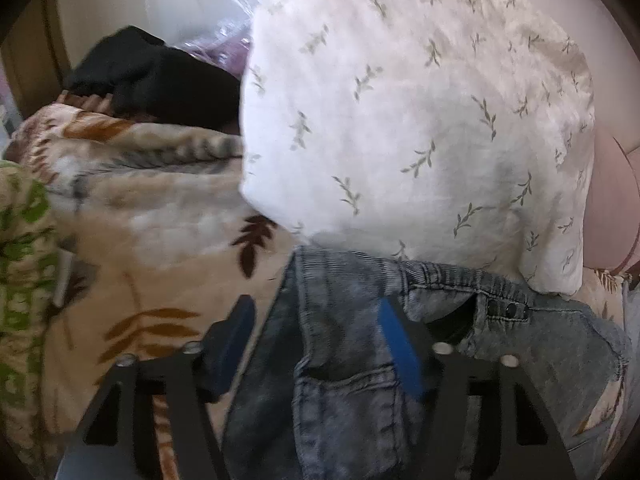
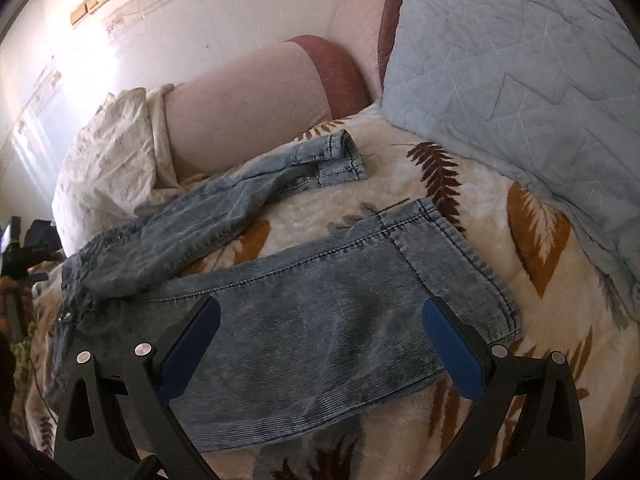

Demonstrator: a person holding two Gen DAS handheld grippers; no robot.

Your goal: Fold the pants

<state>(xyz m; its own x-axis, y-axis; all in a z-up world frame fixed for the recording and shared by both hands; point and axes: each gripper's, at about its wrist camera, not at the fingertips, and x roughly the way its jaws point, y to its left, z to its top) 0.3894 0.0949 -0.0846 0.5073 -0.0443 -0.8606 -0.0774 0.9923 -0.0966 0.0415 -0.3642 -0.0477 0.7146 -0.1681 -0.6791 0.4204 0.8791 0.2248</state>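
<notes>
2 fingers (image 1: 394,344) apart, straddling jeans (image 1: 344,360) waistband

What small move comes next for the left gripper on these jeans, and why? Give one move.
Probably shut the left gripper on the jeans at the waistband. Its jaws straddle the denim there without visibly pinching it, while in the right wrist view the two legs lie splayed apart on the blanket, so nothing is folded yet.

Faded blue denim pants (image 2: 304,320) lie unfolded, legs spread apart, one leg crumpled.
</notes>
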